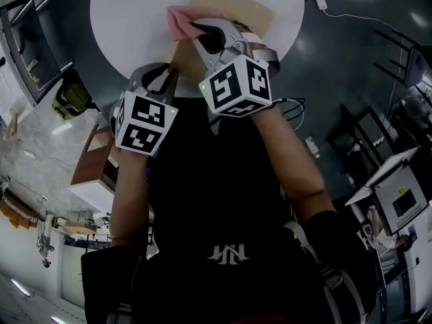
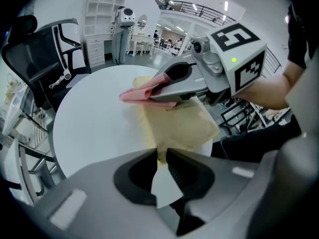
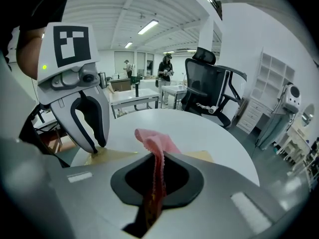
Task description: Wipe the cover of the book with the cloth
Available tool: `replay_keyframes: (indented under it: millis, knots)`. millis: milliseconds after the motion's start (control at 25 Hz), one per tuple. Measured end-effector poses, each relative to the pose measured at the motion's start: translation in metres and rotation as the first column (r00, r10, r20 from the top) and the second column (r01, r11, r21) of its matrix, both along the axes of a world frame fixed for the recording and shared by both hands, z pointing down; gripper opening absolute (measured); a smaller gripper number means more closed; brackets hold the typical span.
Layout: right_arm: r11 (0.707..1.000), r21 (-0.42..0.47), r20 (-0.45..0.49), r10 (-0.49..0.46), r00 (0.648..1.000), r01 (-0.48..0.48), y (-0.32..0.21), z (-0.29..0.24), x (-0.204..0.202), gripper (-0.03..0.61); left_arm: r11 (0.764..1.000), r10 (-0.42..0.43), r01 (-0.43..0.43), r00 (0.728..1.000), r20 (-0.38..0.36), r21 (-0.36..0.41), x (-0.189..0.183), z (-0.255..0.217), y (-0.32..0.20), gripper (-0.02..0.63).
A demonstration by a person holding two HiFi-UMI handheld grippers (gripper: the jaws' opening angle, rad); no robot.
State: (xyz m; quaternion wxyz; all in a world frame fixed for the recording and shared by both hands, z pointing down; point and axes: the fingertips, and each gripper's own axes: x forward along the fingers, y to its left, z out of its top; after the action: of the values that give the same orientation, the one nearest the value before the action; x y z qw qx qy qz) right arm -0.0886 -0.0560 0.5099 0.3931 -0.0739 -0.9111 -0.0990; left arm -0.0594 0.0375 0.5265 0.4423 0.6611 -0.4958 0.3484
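Pink cloth (image 1: 179,17), pinched in right gripper (image 1: 194,27), overhangs edge of tan book (image 1: 236,5).

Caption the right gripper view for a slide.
Pink cloth clamped in the right gripper over the book on the round table; left gripper on the book's corner.

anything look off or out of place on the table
Nothing stands out. The book lies on the table, its near corner pinched in the left tongs, and the right tongs hold the pink cloth over it.
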Motion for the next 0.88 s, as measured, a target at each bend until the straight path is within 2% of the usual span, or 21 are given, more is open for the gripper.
replay_keyframes:
  millis: [880]
  knots:
    - [0.994,-0.028,-0.05,0.101,0.994,-0.103,-0.027,0.002,0.085,0.011,1.0,0.017,-0.017,1.0,0.007,-0.022,0.003,0.003,-0.001,0.06]
